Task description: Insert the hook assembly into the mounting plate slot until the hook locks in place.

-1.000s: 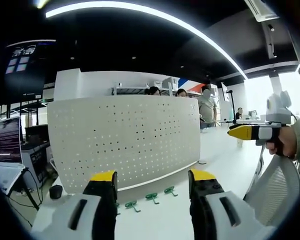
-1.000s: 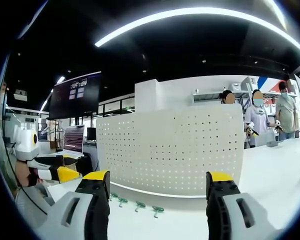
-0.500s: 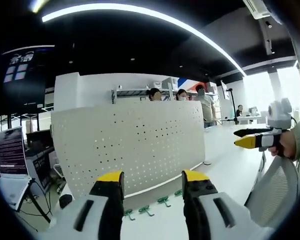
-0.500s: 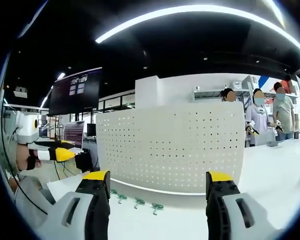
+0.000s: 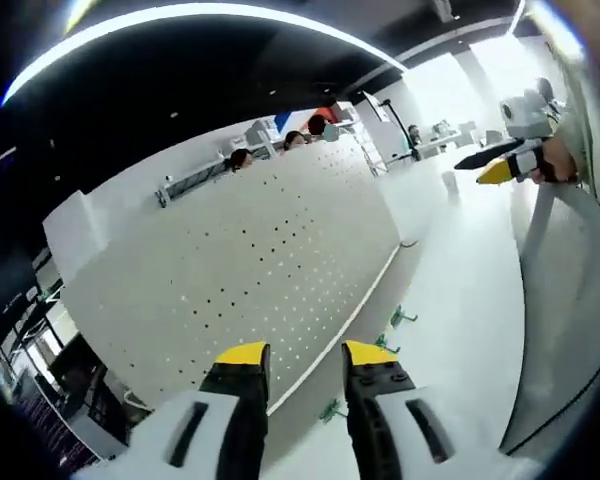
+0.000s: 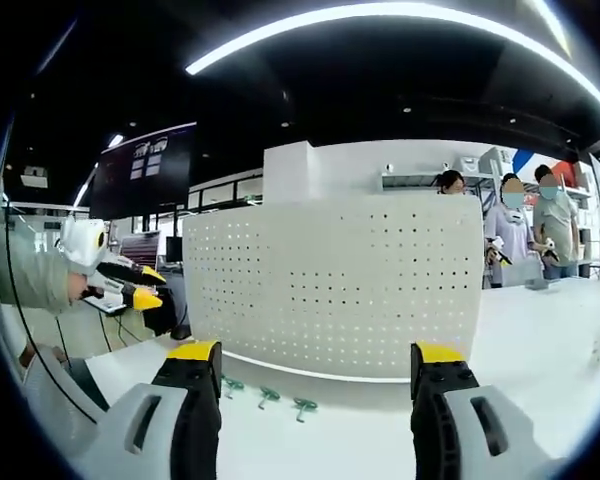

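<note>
A white perforated mounting plate (image 5: 240, 270) stands upright on the white table (image 5: 460, 290); in this rolled left gripper view it slopes up to the right. Three green hooks (image 5: 385, 343) lie on the table along its foot. My left gripper (image 5: 305, 355) is open with a narrow, empty gap, close in front of the plate. In the right gripper view the plate (image 6: 340, 290) faces me square, with the hooks (image 6: 268, 396) in a row below it. My right gripper (image 6: 313, 352) is wide open and empty, back from the plate. The left gripper (image 6: 130, 285) shows at the left, held in a hand.
The right gripper (image 5: 500, 165) is held in a hand at the upper right, over the table. A grey mesh chair back (image 5: 570, 300) lies along the right edge. Three people (image 6: 525, 230) stand behind the plate. A dark screen (image 6: 145, 170) hangs at the upper left.
The left gripper view has rolled and moved closer to the plate, and its jaws have drawn nearer together. In the right gripper view the left gripper has risen; that view barely shifted.
</note>
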Motion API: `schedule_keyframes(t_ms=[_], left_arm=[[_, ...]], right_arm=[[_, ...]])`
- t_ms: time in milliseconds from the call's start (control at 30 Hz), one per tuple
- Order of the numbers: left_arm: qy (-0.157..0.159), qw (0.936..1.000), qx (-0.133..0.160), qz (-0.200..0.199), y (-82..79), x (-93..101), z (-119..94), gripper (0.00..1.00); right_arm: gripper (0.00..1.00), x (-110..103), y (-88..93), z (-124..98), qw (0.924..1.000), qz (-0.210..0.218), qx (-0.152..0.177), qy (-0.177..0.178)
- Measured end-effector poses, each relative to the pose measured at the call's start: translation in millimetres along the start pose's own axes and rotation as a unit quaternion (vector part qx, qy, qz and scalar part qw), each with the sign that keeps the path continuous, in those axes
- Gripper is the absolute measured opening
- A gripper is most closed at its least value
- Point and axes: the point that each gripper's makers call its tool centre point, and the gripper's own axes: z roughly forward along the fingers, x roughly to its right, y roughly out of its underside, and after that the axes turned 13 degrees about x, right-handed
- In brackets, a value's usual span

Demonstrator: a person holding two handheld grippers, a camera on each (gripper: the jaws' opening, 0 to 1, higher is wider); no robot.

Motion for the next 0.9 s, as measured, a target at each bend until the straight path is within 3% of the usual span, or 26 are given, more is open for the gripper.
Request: schedule_keyframes(t_ms=[167,333,433,600,700,900], left_arm=[[0.071,0.9963,-0.048,0.006,35.3,6.3,20.4,0.27],[0.128,0.9870,-0.092,0.032,73.5,8.0,37.8,0.26],[0.173,0.9775,-0.116,0.035,97.0,13.8,45.9,0.25],[0.211,0.9670,-0.139,0.035,123.0,18.2,57.0,0.22],[0.238,0.9573,-0.156,0.049,140.5,20.6,63.4,0.22],[0.265,0.9466,-0.177,0.047,164.6,23.4,73.7,0.20]], right_arm=[[0.75,2.5,2.0,-0.1,1.0000,-0.005,-0.005,0.006],[0.74,4.5,3.9,-0.5,0.9998,-0.012,-0.010,0.011],[0.74,6.6,6.1,-0.7,0.9996,-0.016,-0.015,0.016],[0.74,7.8,10.2,-0.3,0.9993,-0.022,-0.024,0.019],[0.74,9.4,12.2,-0.8,0.9989,-0.027,-0.029,0.024],[0.74,11.8,15.4,-1.7,0.9982,-0.037,-0.037,0.029]])
